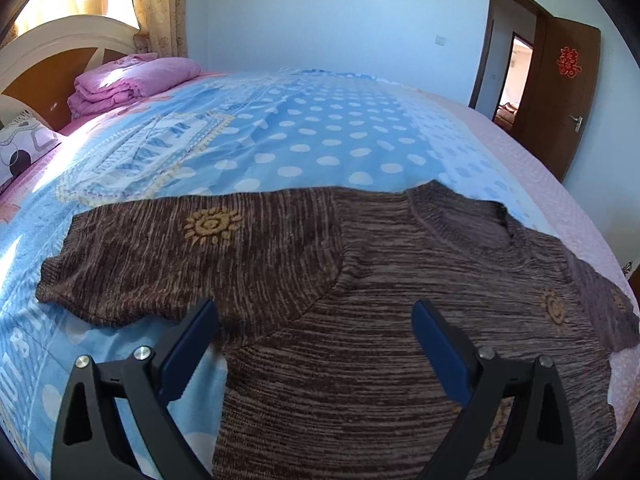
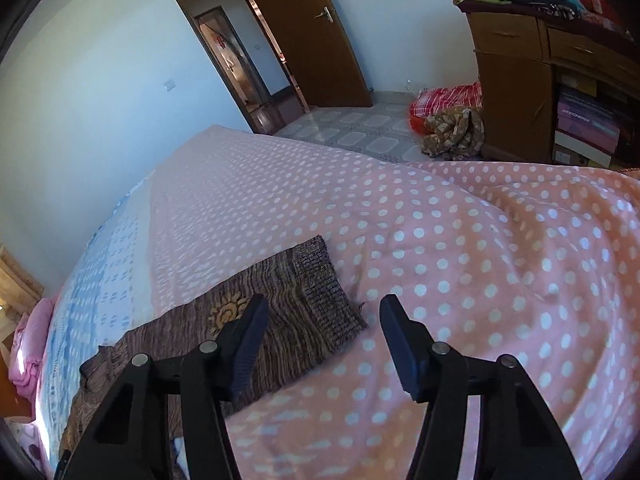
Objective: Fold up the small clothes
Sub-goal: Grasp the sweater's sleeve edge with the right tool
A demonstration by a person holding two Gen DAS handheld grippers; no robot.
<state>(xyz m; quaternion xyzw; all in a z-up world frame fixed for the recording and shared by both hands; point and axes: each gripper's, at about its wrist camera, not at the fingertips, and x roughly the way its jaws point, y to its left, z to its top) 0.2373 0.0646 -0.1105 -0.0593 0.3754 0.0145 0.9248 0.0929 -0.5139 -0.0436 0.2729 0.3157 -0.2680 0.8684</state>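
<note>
A small brown striped knit sweater (image 1: 360,280) with gold sun motifs lies spread flat on the bed, its left sleeve (image 1: 152,256) stretched out to the left. My left gripper (image 1: 316,316) is open and empty, just above the sweater's body near the left armpit. In the right wrist view the sweater's other sleeve (image 2: 296,304) lies on the pink dotted cover, cuff pointing away. My right gripper (image 2: 324,312) is open and empty, with its left finger over the sleeve near the cuff and its right finger over bare cover.
The bed has a blue dotted cover (image 1: 320,128) and a pink dotted cover (image 2: 460,248). Folded pink bedding (image 1: 128,80) lies by the headboard. A wooden cabinet (image 2: 516,88), a clothes heap on the floor (image 2: 448,120) and an open door (image 2: 312,36) are beyond the bed.
</note>
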